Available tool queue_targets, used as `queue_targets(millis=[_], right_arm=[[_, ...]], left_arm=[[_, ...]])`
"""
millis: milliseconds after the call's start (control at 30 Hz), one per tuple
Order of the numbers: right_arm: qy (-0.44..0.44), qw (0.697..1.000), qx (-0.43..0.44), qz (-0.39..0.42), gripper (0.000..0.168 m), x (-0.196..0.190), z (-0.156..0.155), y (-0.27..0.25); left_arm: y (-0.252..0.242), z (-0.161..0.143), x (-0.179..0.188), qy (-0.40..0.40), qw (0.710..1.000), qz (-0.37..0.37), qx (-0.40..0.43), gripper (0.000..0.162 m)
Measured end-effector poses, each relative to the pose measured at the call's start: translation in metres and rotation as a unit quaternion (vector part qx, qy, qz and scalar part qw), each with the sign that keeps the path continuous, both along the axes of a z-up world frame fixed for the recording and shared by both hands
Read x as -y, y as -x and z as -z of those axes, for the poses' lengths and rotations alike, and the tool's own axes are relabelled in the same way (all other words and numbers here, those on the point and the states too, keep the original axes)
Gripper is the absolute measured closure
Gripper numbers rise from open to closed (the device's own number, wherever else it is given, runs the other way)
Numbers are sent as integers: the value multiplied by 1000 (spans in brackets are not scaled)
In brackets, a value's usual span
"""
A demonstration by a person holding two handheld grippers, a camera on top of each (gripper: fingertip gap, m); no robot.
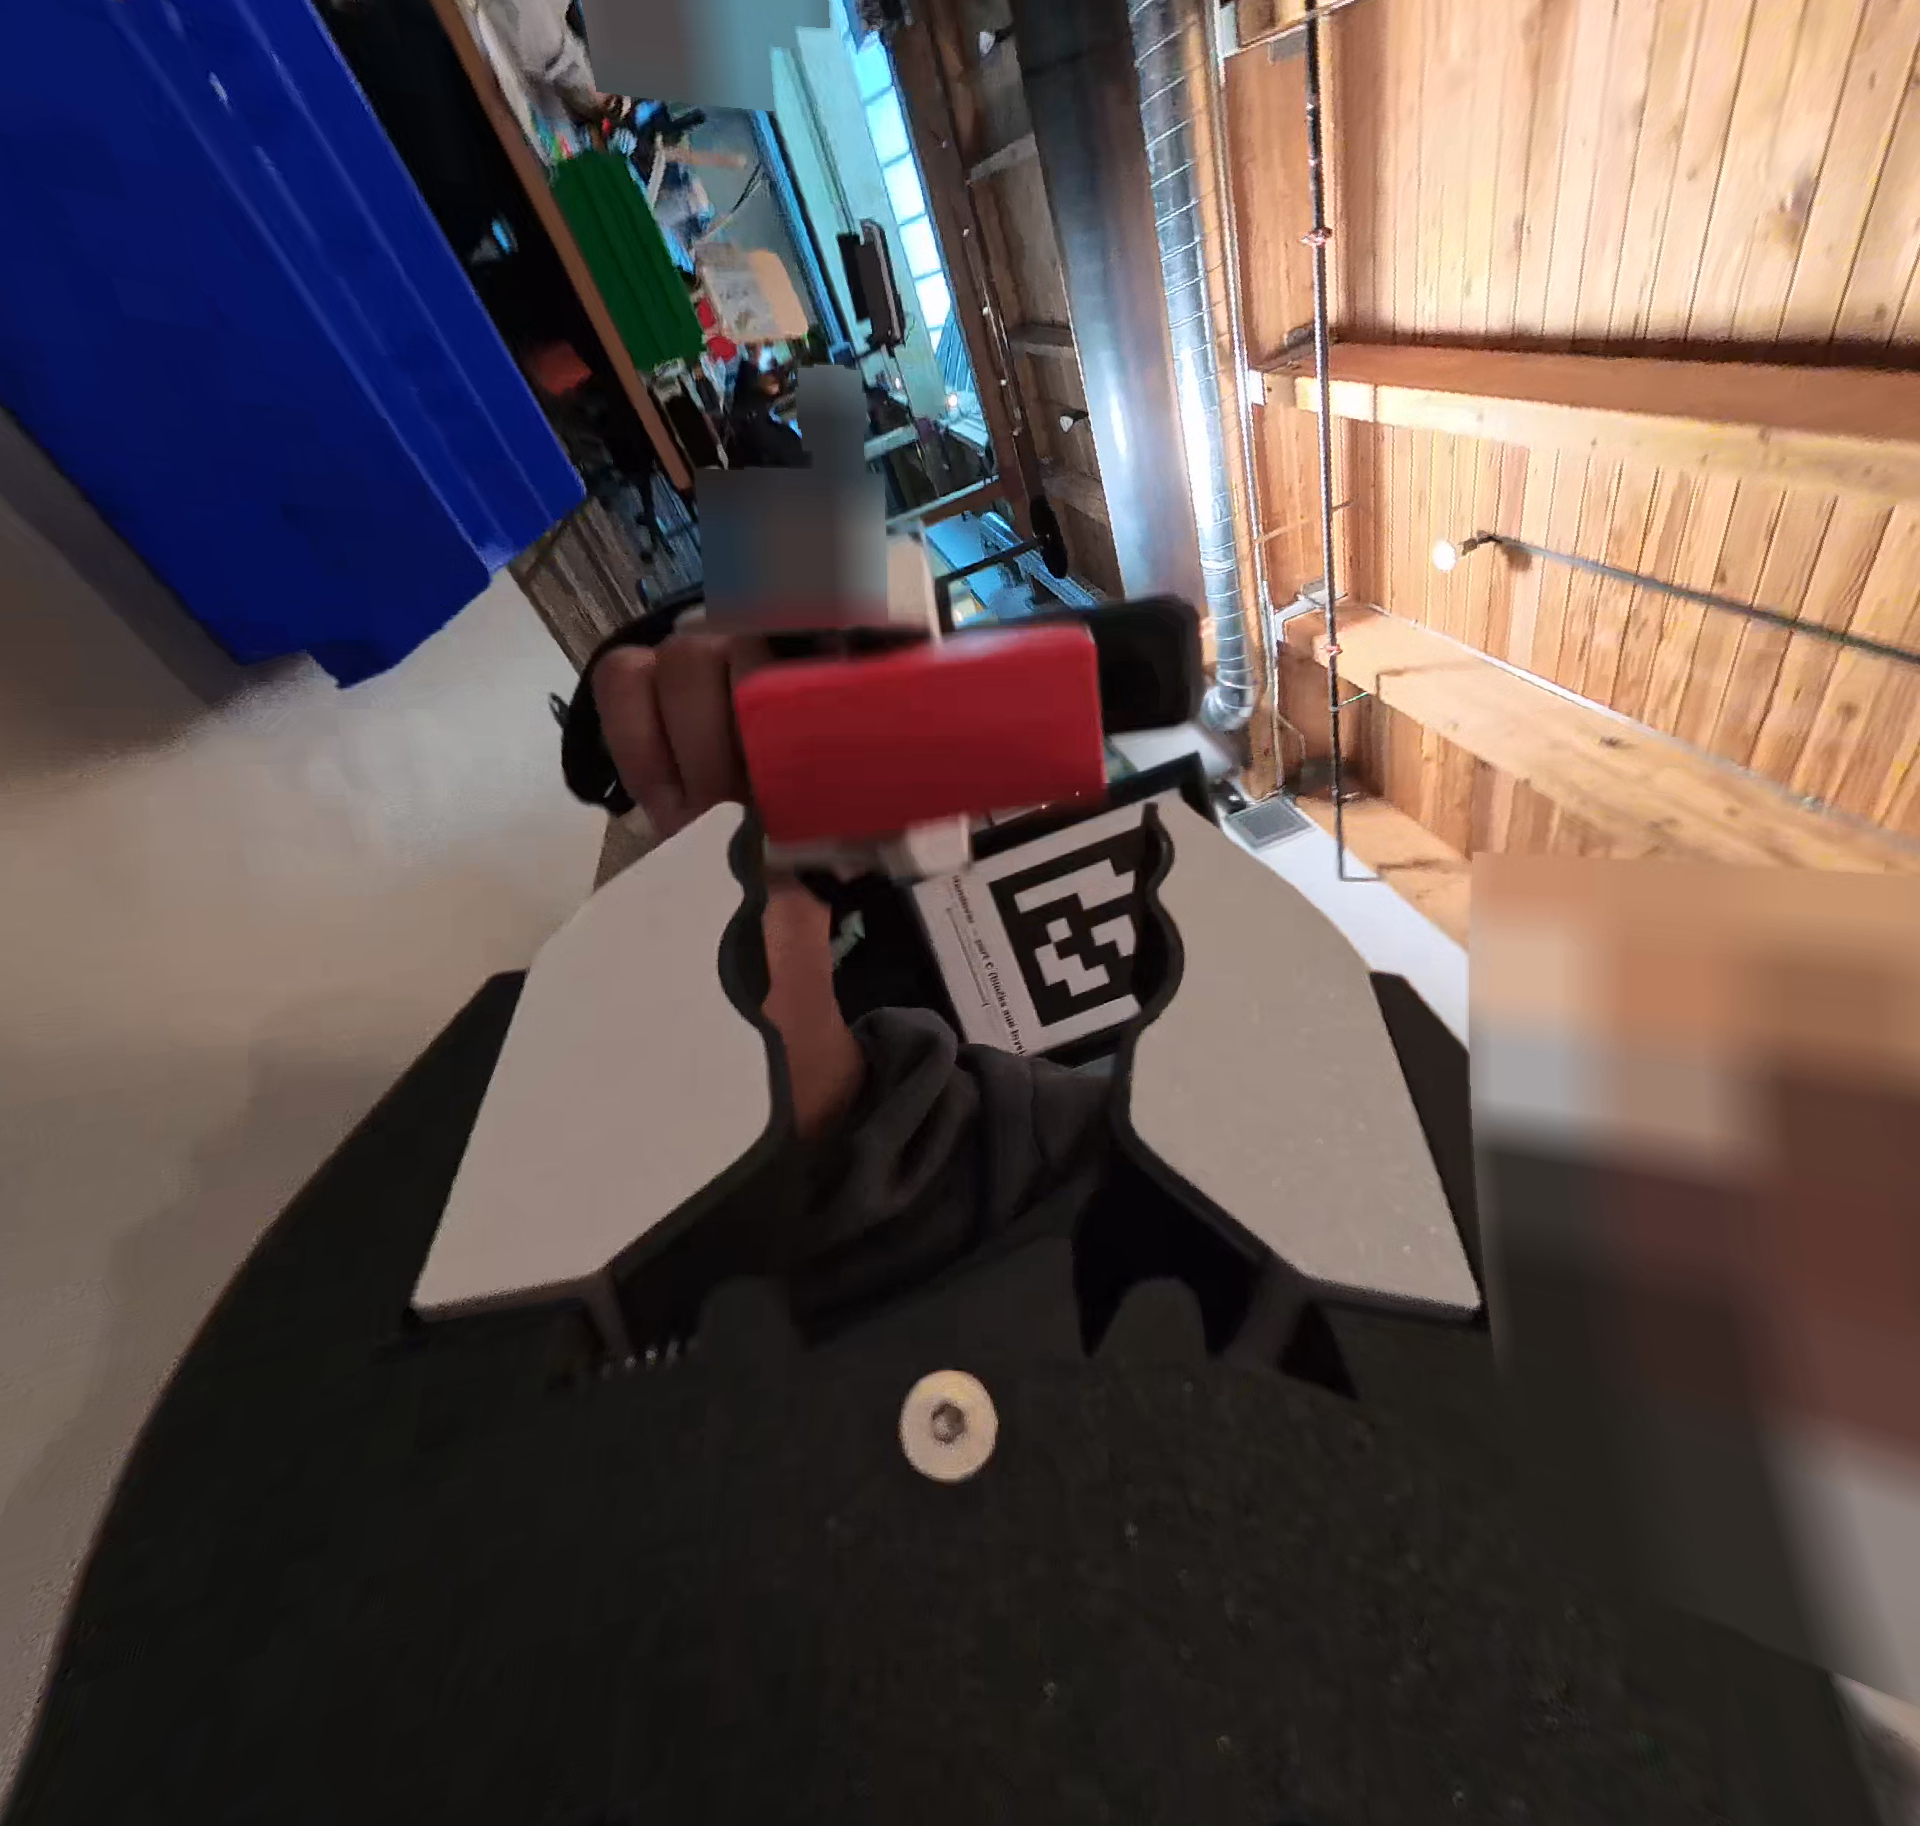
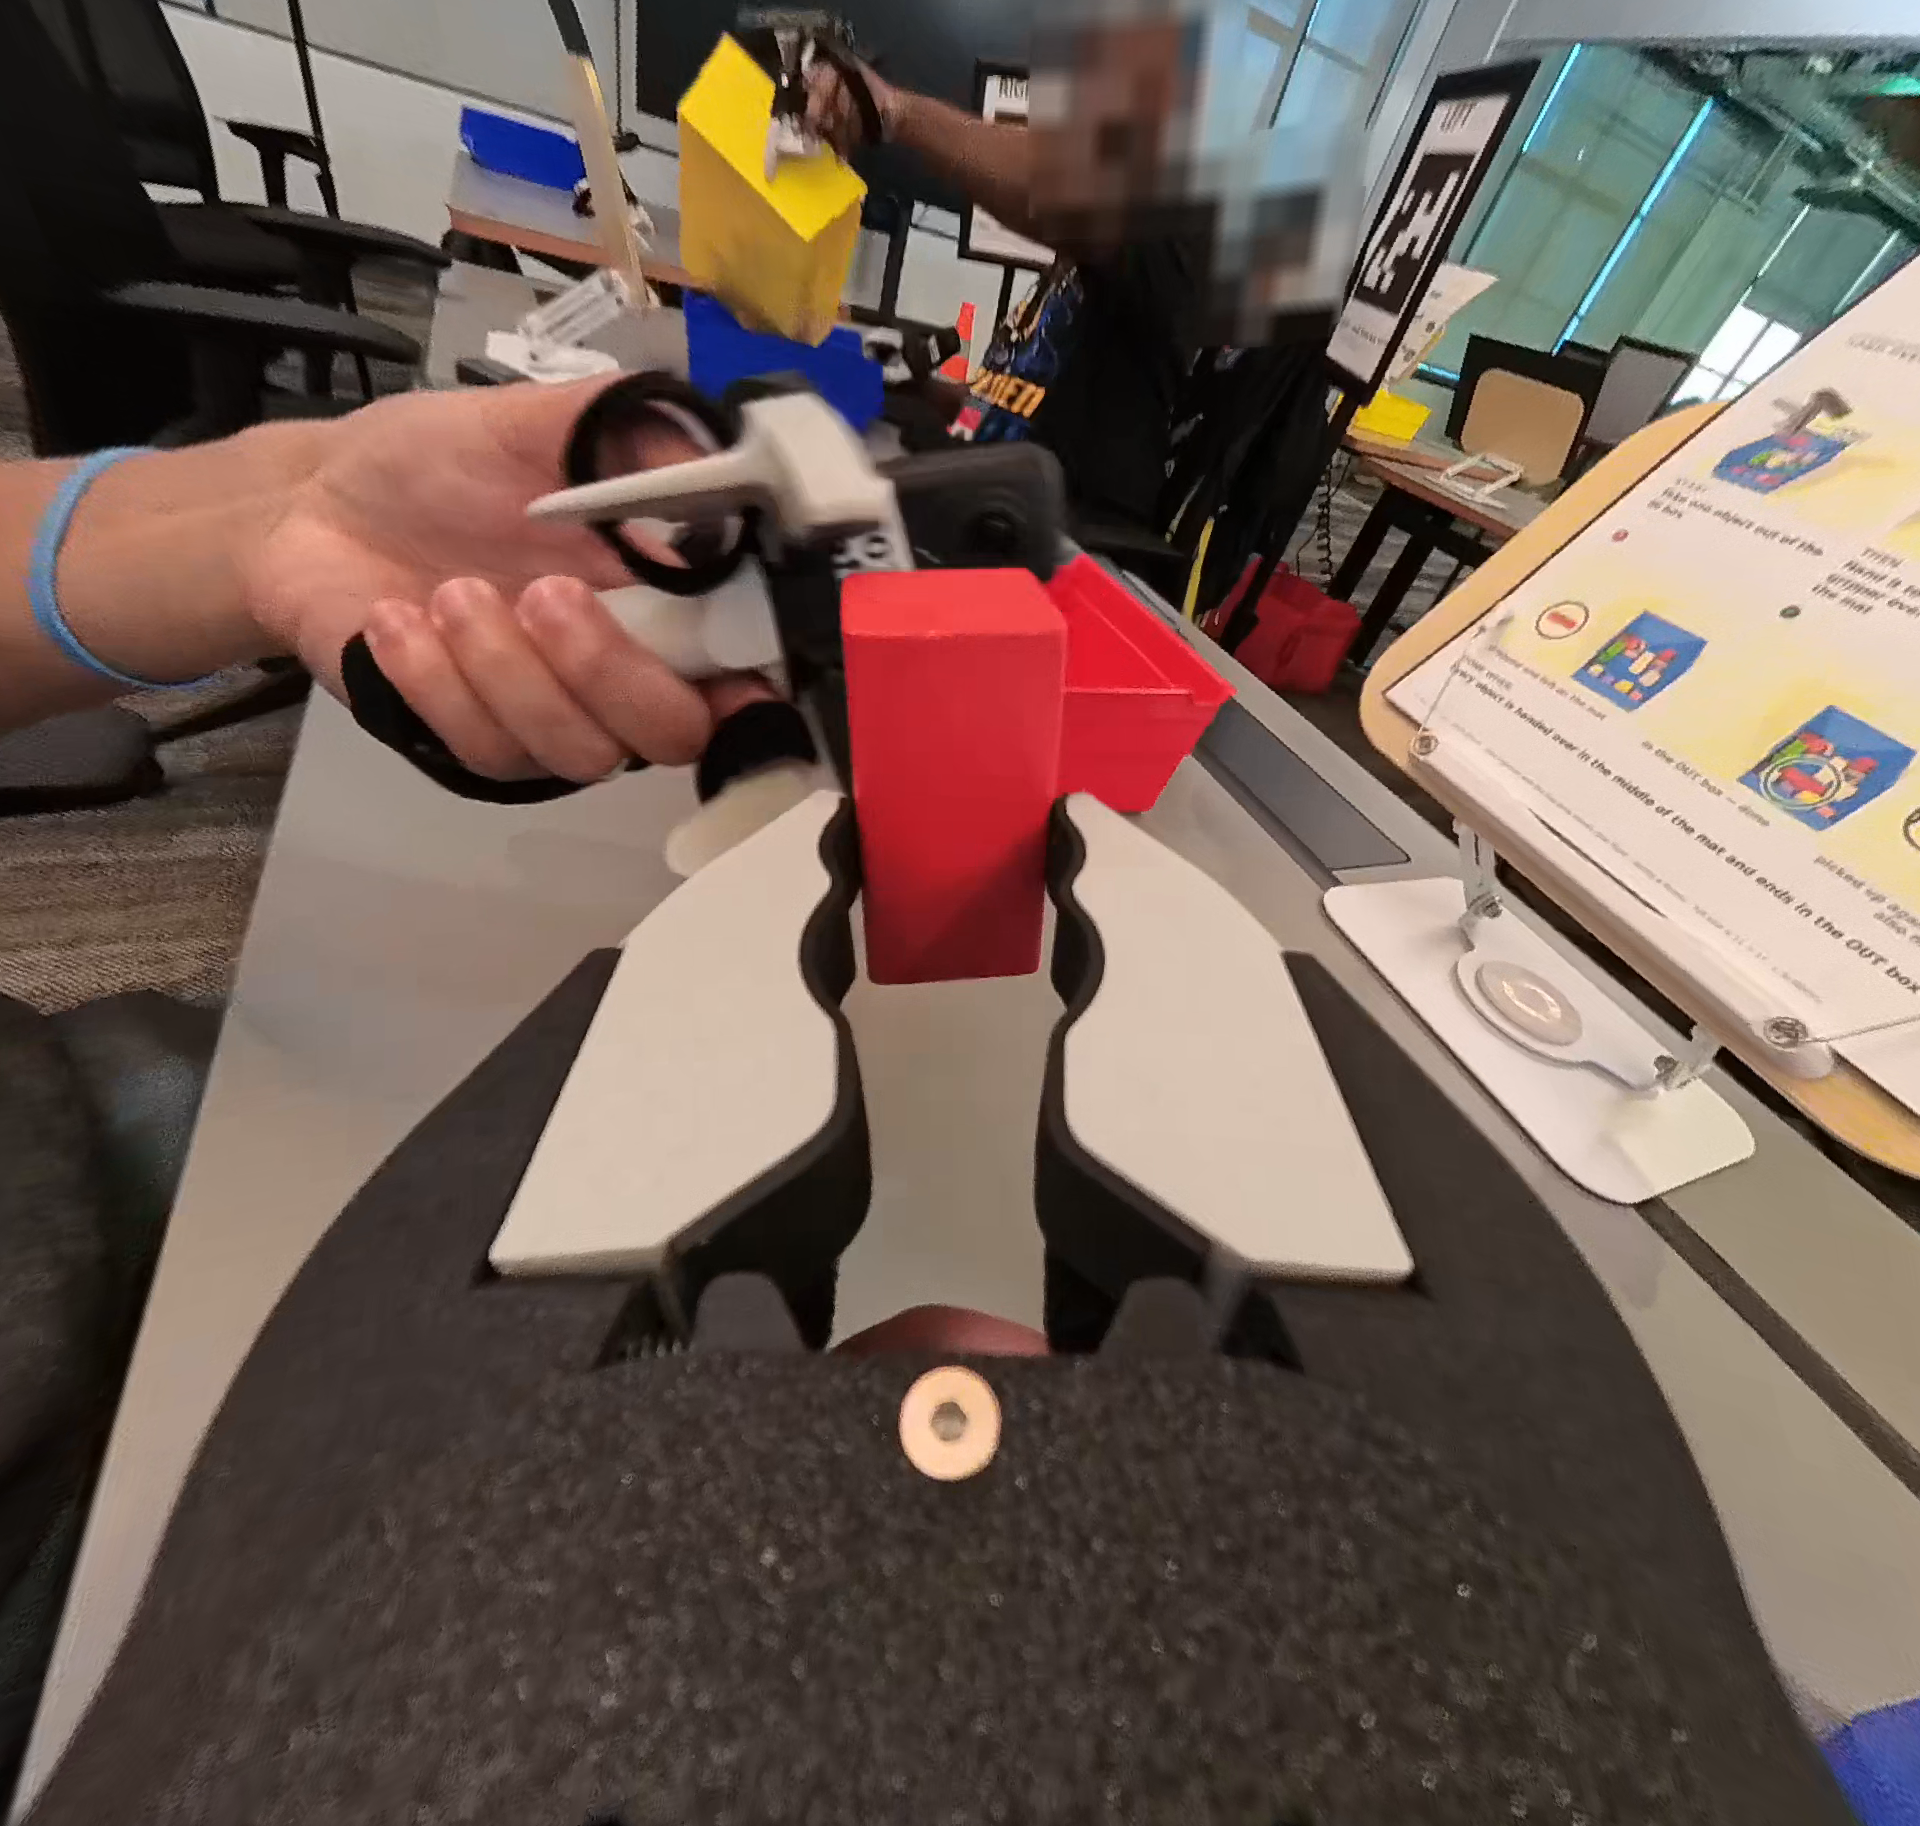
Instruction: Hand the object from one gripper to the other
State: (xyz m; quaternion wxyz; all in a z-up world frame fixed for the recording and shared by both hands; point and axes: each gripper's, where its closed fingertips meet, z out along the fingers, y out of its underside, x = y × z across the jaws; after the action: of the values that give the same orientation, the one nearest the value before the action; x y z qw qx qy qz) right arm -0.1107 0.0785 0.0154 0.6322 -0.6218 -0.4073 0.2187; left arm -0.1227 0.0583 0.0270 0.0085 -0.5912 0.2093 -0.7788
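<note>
Right wrist view has the right gripper (image 2: 951,872) clamped on a red rectangular wooden block (image 2: 951,768), both grey fingers pressed to its sides, block standing upright above the grey table (image 2: 416,945). The left gripper (image 2: 821,737) sits just left of the block, a hand (image 2: 457,571) on its handle, fingertips hidden behind the block, so can't tell from here. In the left wrist view the left gripper (image 1: 951,893) is spread wide with nothing gripped, block (image 1: 920,737) right beyond its tips. Red plastic bin (image 2: 1132,696) behind.
</note>
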Motion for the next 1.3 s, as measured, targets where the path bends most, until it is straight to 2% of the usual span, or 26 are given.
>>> queue_targets(millis=[100,233,333,433,567,667,800,900,1000,1300], right_arm=[[-5,1000,4,27,134,6,-16,-27],[1,988,50,146,134,1,-32,-113],[10,948,113,298,134,-6,-37,-204],[101,894,132,415,134,-12,-18,-279],[241,856,84,449,134,-45,36,-322],[329,827,74,451,134,-77,91,-336],[417,783,97,450,134,-102,146,-339],[444,759,126,460,134,-110,163,-343],[471,728,151,475,134,-110,179,-353],[553,674,208,444,134,-81,203,-348]], left_arm=[[50,16,24,-77,996,-53,-13,93],[108,94,58,-172,968,-131,-126,97],[146,140,74,-216,941,-179,-190,100],[172,168,77,-255,908,-217,-251,102],[170,148,76,-298,899,-224,-229,105],[170,153,71,-326,882,-227,-254,106],[169,156,76,-296,898,-220,-242,107],[172,152,76,-276,907,-224,-224,108],[178,154,71,-277,904,-228,-234,108],[184,153,66,-278,899,-236,-242,109]])
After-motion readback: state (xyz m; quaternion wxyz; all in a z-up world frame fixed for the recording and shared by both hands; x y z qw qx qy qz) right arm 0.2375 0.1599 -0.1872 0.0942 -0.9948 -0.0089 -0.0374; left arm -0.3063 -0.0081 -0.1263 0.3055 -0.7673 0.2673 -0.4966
